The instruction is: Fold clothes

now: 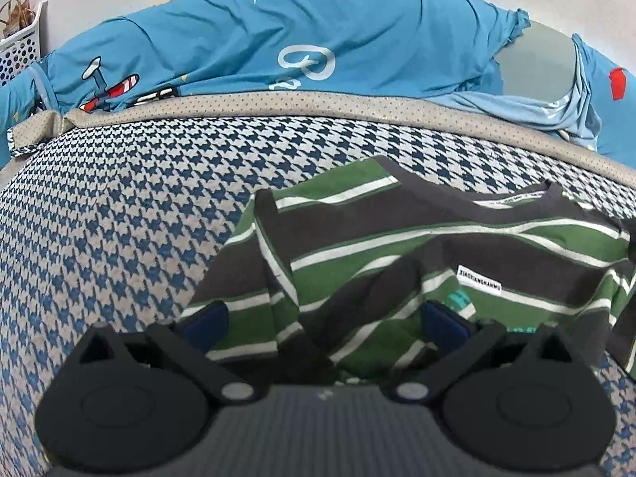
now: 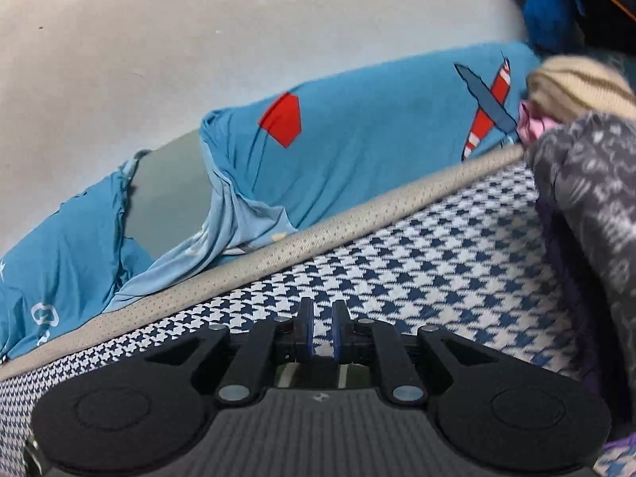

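A green, grey and white striped shirt (image 1: 397, 238) lies partly folded on the houndstooth bed cover (image 1: 119, 218), its neckline at the far right and a white label on its front. My left gripper (image 1: 326, 318) stands open just above the shirt's near part, with a bunched fold between its blue pads (image 1: 210, 318), which do not press on it. In the right wrist view my right gripper (image 2: 322, 318) is shut with nothing in it, over bare houndstooth cover (image 2: 437, 258). The shirt does not show in that view.
Blue printed bedding (image 1: 278, 39) is heaped along the far edge against the wall, behind a beige trim (image 1: 318, 105). A white perforated basket (image 1: 20, 43) stands far left. Other clothes, a grey patterned garment (image 2: 588, 198) and a beige striped one (image 2: 576, 83), are heaped to the right.
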Motion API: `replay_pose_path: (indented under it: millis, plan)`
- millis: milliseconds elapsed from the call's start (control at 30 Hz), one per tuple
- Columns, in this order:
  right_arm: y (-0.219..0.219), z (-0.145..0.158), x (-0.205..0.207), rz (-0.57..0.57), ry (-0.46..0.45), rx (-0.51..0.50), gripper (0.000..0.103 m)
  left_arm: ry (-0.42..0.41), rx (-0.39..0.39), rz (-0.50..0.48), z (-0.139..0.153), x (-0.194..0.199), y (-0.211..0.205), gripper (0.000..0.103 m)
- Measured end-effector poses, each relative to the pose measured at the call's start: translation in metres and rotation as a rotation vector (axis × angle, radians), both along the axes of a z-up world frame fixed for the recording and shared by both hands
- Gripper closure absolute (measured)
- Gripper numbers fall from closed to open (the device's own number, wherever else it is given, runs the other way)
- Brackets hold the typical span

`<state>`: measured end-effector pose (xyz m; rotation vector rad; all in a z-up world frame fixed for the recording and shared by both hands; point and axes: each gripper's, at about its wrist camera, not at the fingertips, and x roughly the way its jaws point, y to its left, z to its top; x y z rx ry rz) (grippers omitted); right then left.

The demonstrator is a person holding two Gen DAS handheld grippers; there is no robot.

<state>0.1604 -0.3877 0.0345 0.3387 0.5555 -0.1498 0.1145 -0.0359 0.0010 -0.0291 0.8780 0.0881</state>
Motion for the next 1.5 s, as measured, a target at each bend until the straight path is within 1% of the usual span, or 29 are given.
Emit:
replay_pose_path:
  millis: [67,100,200,333,400,500,733,967,1033,1100,1300,1367,1433,1467,1500]
  plan:
    - [-0.002,0.001,-0.002,0.025,0.008,0.010,0.091,-0.005,-0.002,0.005,0.001,-0.001,0.001,0.000]
    - [-0.003,0.001,-0.003,0.040,0.018,0.020,0.089,-0.007,-0.003,0.007,0.001,-0.001,0.002,0.000]
    - [-0.004,-0.002,-0.003,0.068,0.056,0.031,0.088,-0.010,-0.004,0.010,0.002,-0.001,0.002,0.000]
    - [-0.004,-0.005,-0.012,0.101,0.106,-0.013,0.084,-0.018,0.005,-0.004,0.003,-0.004,-0.001,0.000]
    - [-0.007,-0.008,-0.018,0.111,0.125,-0.004,0.082,-0.020,0.008,-0.010,0.004,-0.005,-0.002,0.000]
    - [-0.015,-0.015,-0.025,0.133,0.167,0.052,0.079,-0.025,0.016,-0.017,0.004,-0.008,-0.004,0.000]
    - [-0.024,-0.030,-0.037,0.163,0.261,0.197,0.079,-0.038,0.035,-0.030,0.007,-0.015,-0.008,0.000]
    - [-0.025,-0.043,-0.050,0.130,0.351,0.291,0.079,-0.046,0.047,-0.026,0.009,-0.021,-0.004,0.000]
    - [-0.025,-0.046,-0.055,0.114,0.362,0.303,0.078,-0.047,0.049,-0.021,0.009,-0.022,-0.002,0.000]
    - [-0.024,-0.047,-0.057,0.113,0.351,0.311,0.074,-0.045,0.051,-0.019,0.010,-0.024,0.000,0.000]
    - [-0.012,-0.051,-0.053,0.135,0.332,0.339,0.073,-0.042,0.051,-0.021,0.011,-0.026,0.003,0.000]
    - [-0.004,-0.051,-0.053,0.149,0.319,0.312,0.071,-0.038,0.047,-0.019,0.010,-0.026,0.004,0.000]
    - [0.004,-0.051,-0.052,0.164,0.304,0.283,0.072,-0.034,0.040,-0.018,0.010,-0.026,0.004,0.000]
    - [0.006,-0.051,-0.052,0.164,0.298,0.273,0.073,-0.032,0.035,-0.018,0.010,-0.026,0.005,0.000]
    - [0.009,-0.051,-0.052,0.163,0.292,0.263,0.079,-0.030,0.033,-0.018,0.009,-0.026,0.005,0.000]
